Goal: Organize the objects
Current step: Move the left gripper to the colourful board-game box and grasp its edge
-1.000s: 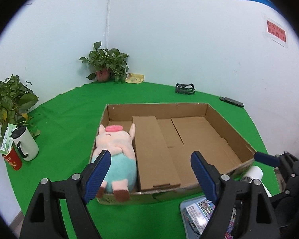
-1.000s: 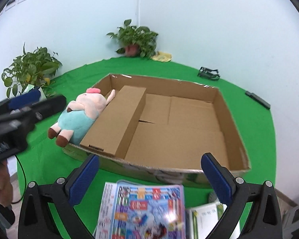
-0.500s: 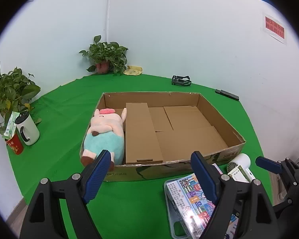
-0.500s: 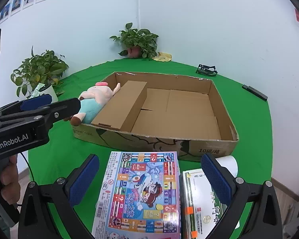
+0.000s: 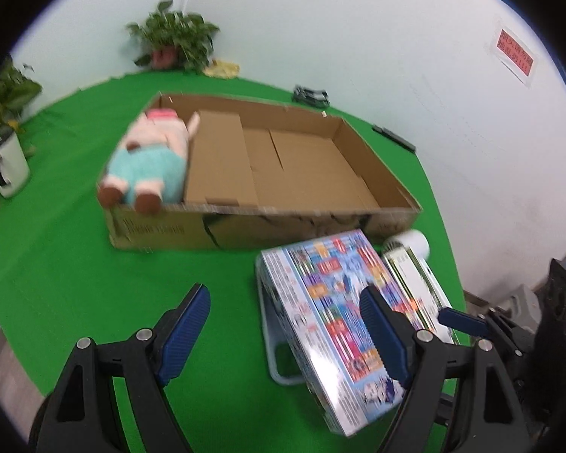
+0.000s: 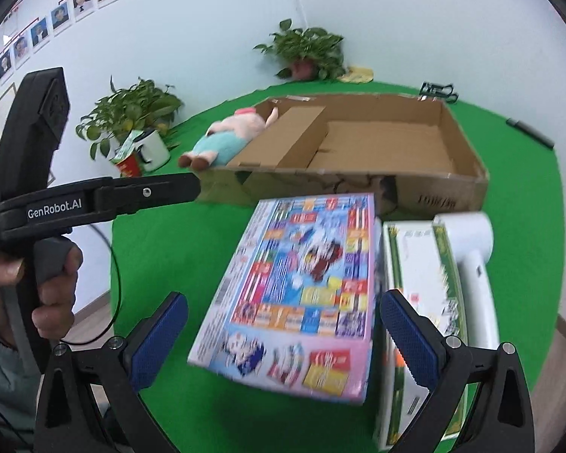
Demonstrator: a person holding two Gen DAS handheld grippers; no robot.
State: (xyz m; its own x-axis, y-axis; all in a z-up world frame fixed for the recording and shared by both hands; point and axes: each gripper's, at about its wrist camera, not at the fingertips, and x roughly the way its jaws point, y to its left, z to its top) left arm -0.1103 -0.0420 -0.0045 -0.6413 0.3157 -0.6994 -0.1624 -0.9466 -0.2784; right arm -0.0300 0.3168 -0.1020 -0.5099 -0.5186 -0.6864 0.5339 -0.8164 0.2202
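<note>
Both pairs of tongs spread wide, nothing between the pads: left tongs (image 5: 285,326) low in the left wrist frame over bare green table cloth (image 5: 56,264), right tongs (image 6: 281,334) low in the right wrist frame, straddling the near end of the colourful flat rectangular game box (image 6: 302,275). Game box lying on the table at lower centre of the right wrist frame, just in front of the wide shallow brown cardboard tray (image 6: 468,158), with a white-and-green carton (image 6: 415,302) close against its right side and a white cylindrical appliance (image 6: 471,241) beyond that. Pink-and-teal plush pig (image 5: 147,162) already in the tray's left compartment, upper left of the left wrist frame. Likely step: picking up the game box for the tray's open right section. Best done by centring the right tongs across the box's width, keeping the right pad clear of the carton, closing squarely on the long edges, then lifting level over the tray's near wall.
</note>
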